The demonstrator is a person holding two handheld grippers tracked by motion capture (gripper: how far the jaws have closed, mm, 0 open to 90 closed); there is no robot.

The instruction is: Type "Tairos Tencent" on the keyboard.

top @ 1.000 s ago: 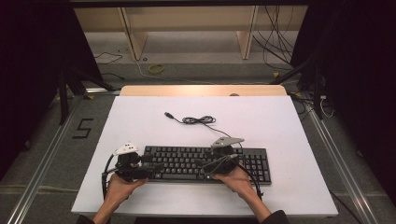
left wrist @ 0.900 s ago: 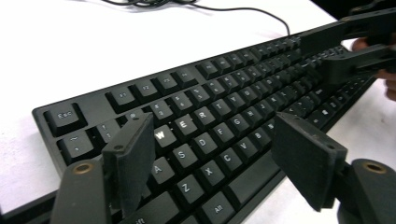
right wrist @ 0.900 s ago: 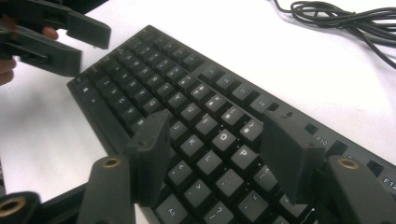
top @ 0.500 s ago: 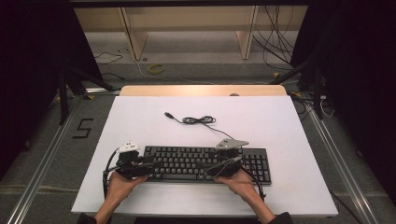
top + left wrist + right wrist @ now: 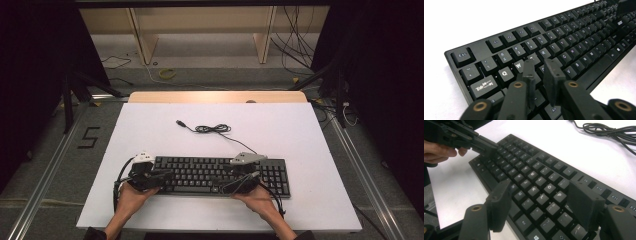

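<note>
I see a matt black plastic keyboard [image 5: 564, 47], its keycaps faintly sheened with white printed legends. My left gripper [image 5: 540, 75] looks like matt black plastic with brass-coloured rivets. The table [image 5: 300, 135] is smooth, matt white; at twelve o'clock runs a pale strip [image 5: 217, 97], probably wood. The cable [image 5: 609, 131] looks rubbery, slightly glossy.

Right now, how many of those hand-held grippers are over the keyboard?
2. The left gripper is over the keyboard's left end, its fingers nearly together near the W key. The right gripper is over the right half, fingers spread wide above the O and P keys.
</note>
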